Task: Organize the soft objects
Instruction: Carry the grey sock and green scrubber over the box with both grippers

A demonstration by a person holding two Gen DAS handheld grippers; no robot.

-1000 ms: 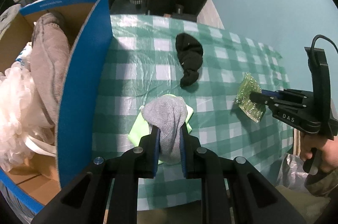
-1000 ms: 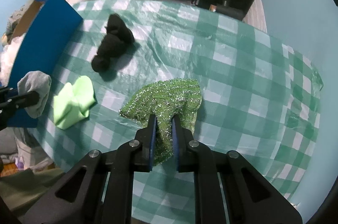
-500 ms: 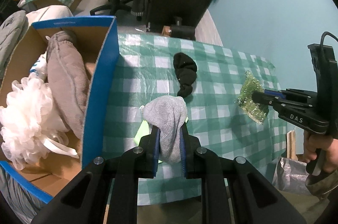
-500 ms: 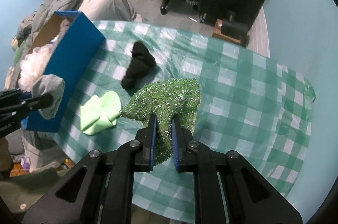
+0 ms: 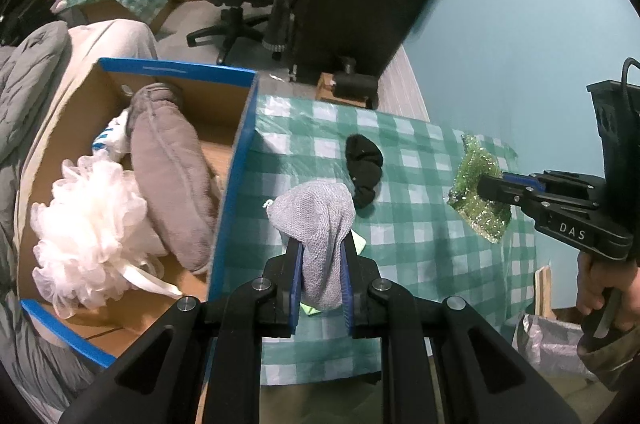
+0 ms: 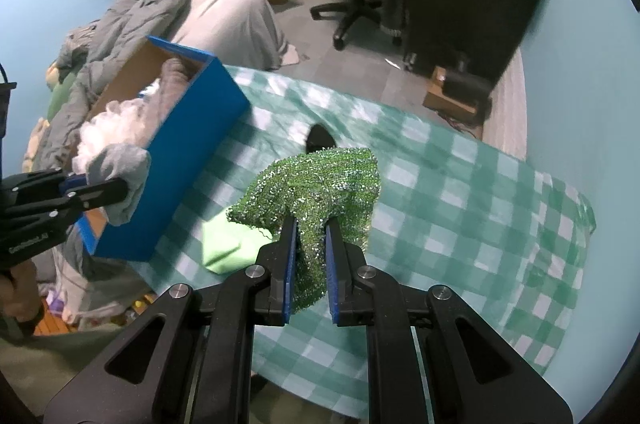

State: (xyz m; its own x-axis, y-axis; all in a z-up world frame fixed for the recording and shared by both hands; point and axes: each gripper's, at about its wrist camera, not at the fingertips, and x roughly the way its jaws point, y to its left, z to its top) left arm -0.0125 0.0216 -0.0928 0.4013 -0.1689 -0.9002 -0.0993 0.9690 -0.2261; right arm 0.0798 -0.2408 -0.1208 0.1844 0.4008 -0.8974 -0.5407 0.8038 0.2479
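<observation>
**Both tongs loaded, held above the table**

L gripper (image 5: 321,256): blue pads clamped on a grey knitted sock (image 5: 318,224); sock bunches up above the pads, tail hangs down between them. Sock is clear of the table, just right of the box wall in the L view.

R gripper (image 6: 310,244): jaws pinched tight on a glittery green mesh scrub cloth (image 6: 316,184). Cloth fans out above the pads, lower end dangles between the fingers, off the table.

Below/between: lime-green folded cloth (image 6: 226,244) lies flat on the green-and-white checked tablecloth (image 5: 420,244), mostly hidden behind the L fingers in the L view. Black balled sock (image 5: 364,164) on the cloth further back, well apart from both grippers; in the R view only its tip shows behind the mesh.

Left side: blue cardboard box w/ brown inside (image 5: 236,164) at table edge. Holds white mesh bath pouf (image 5: 88,224), a long grey plush item (image 5: 172,176) – prob. a slipper, hard to tell – and something white w/ blue print behind.

A hand (image 5: 600,288) grips the R handle.
</observation>
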